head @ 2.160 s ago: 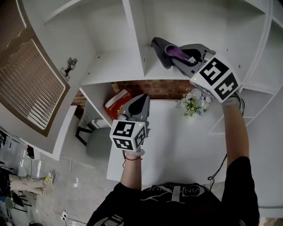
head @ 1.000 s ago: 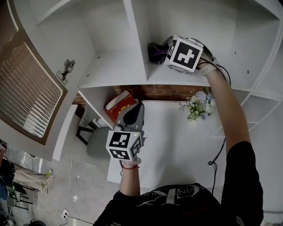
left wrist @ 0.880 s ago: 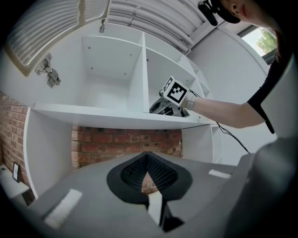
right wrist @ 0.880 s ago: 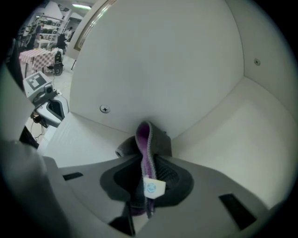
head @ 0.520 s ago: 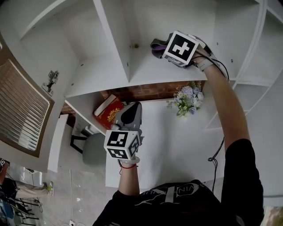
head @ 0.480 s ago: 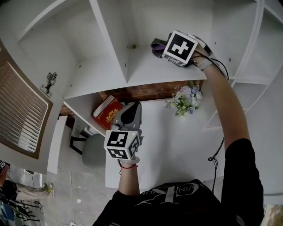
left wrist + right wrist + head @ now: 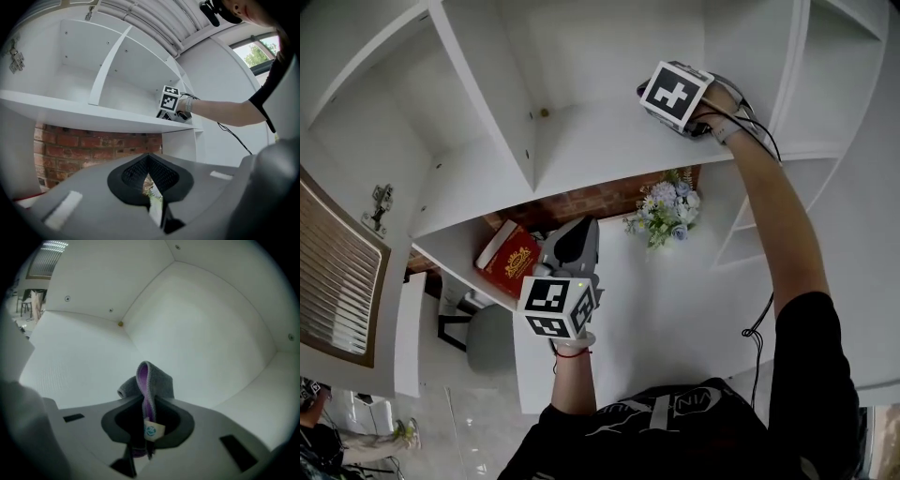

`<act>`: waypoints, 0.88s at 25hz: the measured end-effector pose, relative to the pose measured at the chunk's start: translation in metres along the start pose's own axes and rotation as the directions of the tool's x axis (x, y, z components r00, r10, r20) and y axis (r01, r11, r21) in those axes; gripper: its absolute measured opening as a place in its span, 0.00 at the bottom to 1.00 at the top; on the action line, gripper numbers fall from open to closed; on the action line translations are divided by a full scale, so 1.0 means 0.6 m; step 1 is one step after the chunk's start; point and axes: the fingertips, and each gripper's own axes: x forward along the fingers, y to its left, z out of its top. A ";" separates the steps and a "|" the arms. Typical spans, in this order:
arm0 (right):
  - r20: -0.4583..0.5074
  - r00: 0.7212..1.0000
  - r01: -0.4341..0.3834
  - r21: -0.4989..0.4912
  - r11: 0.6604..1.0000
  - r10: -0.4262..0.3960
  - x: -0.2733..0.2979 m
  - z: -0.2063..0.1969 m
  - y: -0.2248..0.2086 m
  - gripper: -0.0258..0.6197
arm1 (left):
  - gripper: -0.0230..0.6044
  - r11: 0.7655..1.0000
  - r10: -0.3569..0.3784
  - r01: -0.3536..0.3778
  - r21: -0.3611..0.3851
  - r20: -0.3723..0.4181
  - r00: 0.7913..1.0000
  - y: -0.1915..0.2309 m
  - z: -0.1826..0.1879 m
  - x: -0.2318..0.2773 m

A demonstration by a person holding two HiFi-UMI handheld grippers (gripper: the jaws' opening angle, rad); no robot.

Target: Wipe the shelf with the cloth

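Left tool (image 7: 150,187): held low in front of the person, over the bench, doing nothing; its jaws are together with nothing between them.
Bench (image 7: 675,300): white and bare beneath that tool.
Book (image 7: 508,258): red, lying on a lower board to the left.
Flowers (image 7: 661,211): a small bunch at the back of the bench, against the brick wall (image 7: 581,199).
Shelf (image 7: 600,141): a white board above the bricks, split by an upright divider (image 7: 492,98); the right arm reaches into the compartment right of it.
Right tool (image 7: 146,425): low at the shelf board, jaws clamped on the cloth.
Cloth (image 7: 150,380): grey outside, purple inside, pinched as a folded bunch; a short loop stands out past the jaws toward the back corner. Whether it touches the board cannot be told.
Handling: it looks light, soft and limp, so it should drape and drag easily. A grip on the bunched fold suits it, probably with more fabric left ahead of the jaws, or hard plastic may rub the board.
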 end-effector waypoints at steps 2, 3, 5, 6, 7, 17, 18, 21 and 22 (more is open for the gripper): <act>-0.052 0.998 0.041 0.018 0.999 -0.040 0.001 -0.023 -0.018 0.14 | 0.05 1.000 -0.017 0.017 0.000 0.003 1.000 -0.009 0.001 0.008; -0.078 0.995 0.063 0.023 0.998 -0.061 0.002 -0.032 -0.025 0.14 | 0.06 1.000 -0.025 0.025 0.000 0.004 1.000 -0.014 0.001 0.012; -0.144 0.983 0.118 0.022 0.993 -0.113 0.003 -0.050 -0.040 0.14 | 0.05 0.999 -0.037 0.037 0.001 0.006 0.999 -0.021 0.002 0.016; -0.176 0.975 0.144 0.013 0.990 -0.139 0.004 -0.056 -0.046 0.14 | 0.05 0.999 -0.041 0.041 0.002 0.007 0.999 -0.024 0.003 0.017; -0.205 0.965 0.166 0.006 0.986 -0.161 0.005 -0.063 -0.052 0.14 | 0.05 0.999 -0.044 0.044 0.002 0.007 0.999 -0.027 0.004 0.018; -0.354 0.910 0.251 0.057 0.966 -0.216 0.011 -0.105 -0.082 0.13 | 0.05 1.000 -0.017 0.017 0.003 0.006 1.000 -0.014 0.004 -0.001; -0.354 0.910 0.251 0.056 0.967 -0.216 0.012 -0.105 -0.082 0.13 | 0.05 1.000 -0.011 0.011 0.003 0.007 1.000 -0.011 0.004 -0.005; -0.330 0.918 0.242 0.018 0.970 -0.222 0.012 -0.096 -0.083 0.14 | 0.06 1.000 0.008 -0.008 0.006 0.010 1.000 -0.004 0.006 -0.017; -0.303 0.925 0.244 0.011 0.970 -0.229 0.010 -0.088 -0.083 0.14 | 0.06 1.000 0.011 -0.012 0.008 0.010 1.000 -0.003 0.007 -0.020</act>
